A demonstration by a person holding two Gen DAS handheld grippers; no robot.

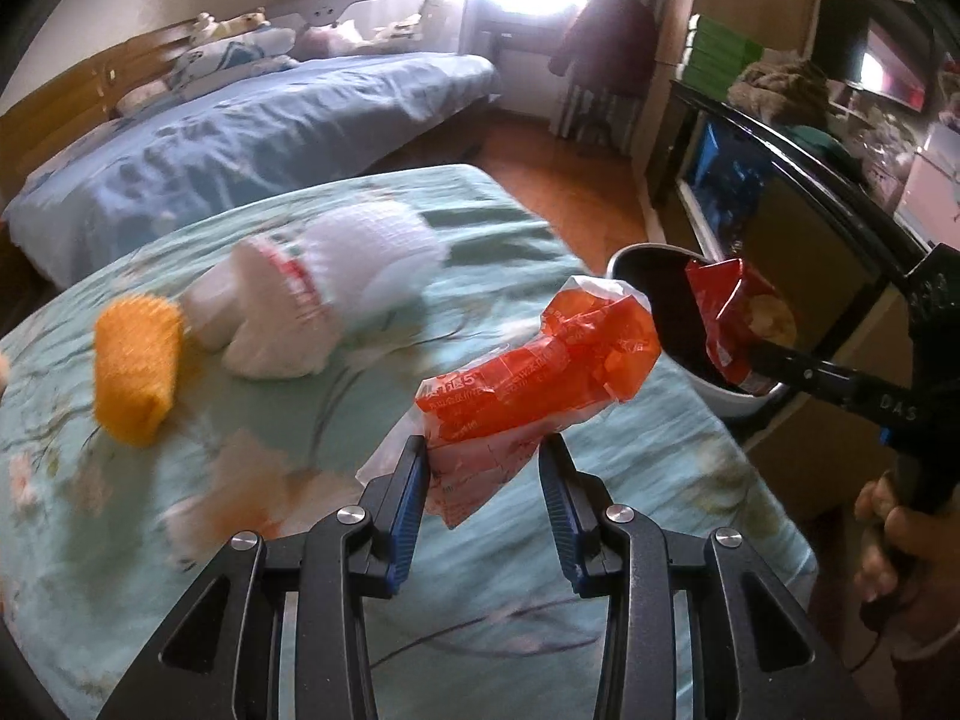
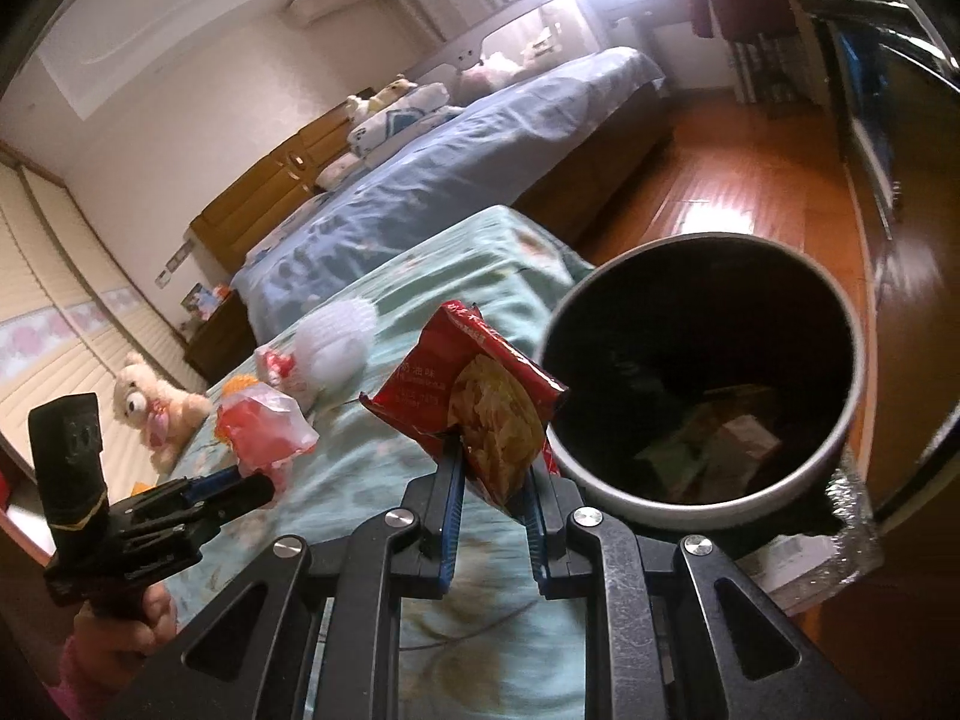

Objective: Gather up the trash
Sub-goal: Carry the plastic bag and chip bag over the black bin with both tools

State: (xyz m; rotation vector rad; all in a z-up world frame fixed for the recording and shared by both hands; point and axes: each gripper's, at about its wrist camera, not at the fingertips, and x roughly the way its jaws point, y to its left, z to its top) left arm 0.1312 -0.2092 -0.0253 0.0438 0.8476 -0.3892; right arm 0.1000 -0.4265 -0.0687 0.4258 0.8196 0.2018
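The red chip packet (image 2: 480, 402), pinched in the right gripper (image 2: 492, 474), hung at the bin's (image 2: 852, 360) nine-o'clock rim, ready for dropping. At nine o'clock of it, the left gripper (image 1: 483, 462) clamped an orange wrapper (image 1: 540, 372), waiting. The bin's contents lay dark and unclear; bedding blurred.

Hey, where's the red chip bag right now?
The red chip bag is pinched in the right claw, held up beside the near rim of the trash bin, which stands at the edge of the green bed.
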